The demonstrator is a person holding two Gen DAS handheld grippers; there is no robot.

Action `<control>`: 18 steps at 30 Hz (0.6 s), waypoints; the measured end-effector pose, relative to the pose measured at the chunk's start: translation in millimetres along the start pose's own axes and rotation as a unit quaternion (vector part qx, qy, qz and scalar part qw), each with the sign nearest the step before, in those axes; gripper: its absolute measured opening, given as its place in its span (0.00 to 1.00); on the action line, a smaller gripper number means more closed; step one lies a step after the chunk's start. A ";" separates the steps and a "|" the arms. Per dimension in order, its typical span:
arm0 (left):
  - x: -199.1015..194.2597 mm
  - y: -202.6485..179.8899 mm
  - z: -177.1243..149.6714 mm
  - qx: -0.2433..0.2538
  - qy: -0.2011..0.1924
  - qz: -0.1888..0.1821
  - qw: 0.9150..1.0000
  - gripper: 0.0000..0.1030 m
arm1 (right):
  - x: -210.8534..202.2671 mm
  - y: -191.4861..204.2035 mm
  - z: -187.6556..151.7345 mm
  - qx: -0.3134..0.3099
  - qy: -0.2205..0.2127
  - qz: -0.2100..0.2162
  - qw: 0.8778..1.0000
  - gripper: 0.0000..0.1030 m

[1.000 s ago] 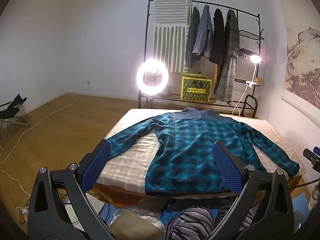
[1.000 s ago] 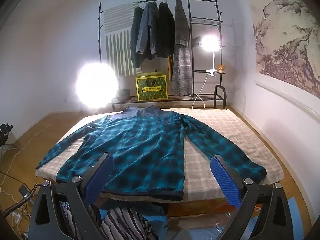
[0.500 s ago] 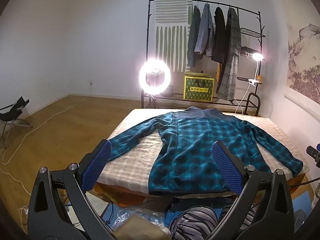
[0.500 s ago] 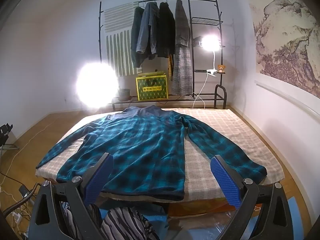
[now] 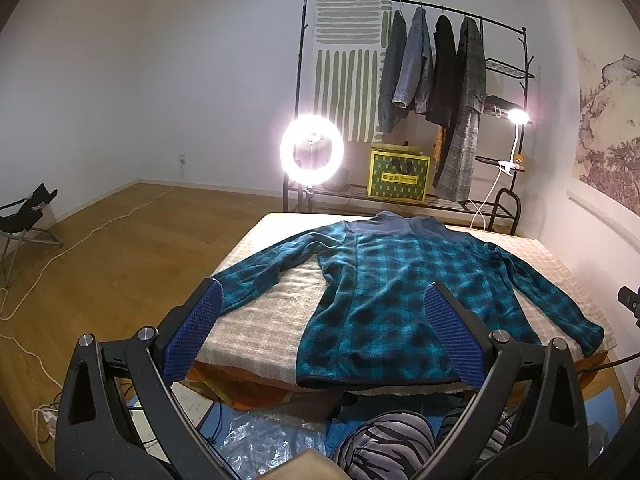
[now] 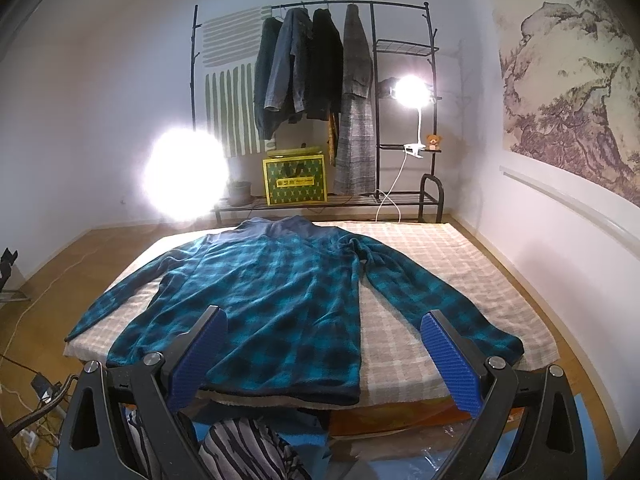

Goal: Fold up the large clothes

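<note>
Left wrist view: the left gripper (image 5: 320,320) hangs short of the bed (image 5: 256,316), jaws spread wide and holding nothing. The teal plaid shirt (image 5: 404,292) lies flat on the bed's checked cover, collar toward 12 o'clock, hem at the near edge, sleeves spread toward 9 and 3 o'clock. In the right wrist view, the right gripper (image 6: 322,346) is likewise wide open and empty, above the shirt's hem.
</note>
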State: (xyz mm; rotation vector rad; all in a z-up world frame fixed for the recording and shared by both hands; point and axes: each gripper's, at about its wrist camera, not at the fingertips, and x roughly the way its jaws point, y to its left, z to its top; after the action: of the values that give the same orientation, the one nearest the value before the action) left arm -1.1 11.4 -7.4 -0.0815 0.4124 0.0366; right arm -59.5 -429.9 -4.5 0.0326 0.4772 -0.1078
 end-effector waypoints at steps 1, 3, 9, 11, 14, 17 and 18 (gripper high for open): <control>0.5 1.4 0.9 -0.001 0.000 -0.001 1.000 0.99 | -0.5 0.3 0.6 0.000 -0.001 -0.001 1.000 0.96; -0.5 2.0 1.9 -0.004 -0.002 0.003 1.000 0.99 | -1.1 1.7 2.1 -0.002 -0.004 -0.003 1.000 0.96; 0.4 2.6 1.2 0.002 -0.003 0.008 1.000 0.99 | -3.0 6.1 6.6 -0.006 -0.010 -0.005 1.000 0.96; -0.5 0.1 1.1 0.008 -0.005 0.011 1.000 0.99 | -3.8 6.3 7.2 -0.006 -0.012 -0.004 1.000 0.96; 1.4 -1.3 -0.4 0.011 -0.005 0.010 1.000 0.99 | -6.1 6.3 9.1 -0.007 -0.015 -0.005 1.000 0.96; 1.1 -1.6 -2.0 0.009 -0.005 0.010 1.000 0.99 | -7.1 7.0 11.2 -0.009 -0.018 -0.005 1.000 0.96; 0.5 -2.7 -2.0 0.010 -0.006 0.011 1.000 0.99 | -6.9 7.0 12.1 -0.009 -0.018 -0.006 1.000 0.96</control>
State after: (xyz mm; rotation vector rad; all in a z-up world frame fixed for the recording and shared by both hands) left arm -1.3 8.5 -9.2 -0.0569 0.4023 0.0546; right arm -59.3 -423.0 9.5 0.0107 0.4417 -0.1155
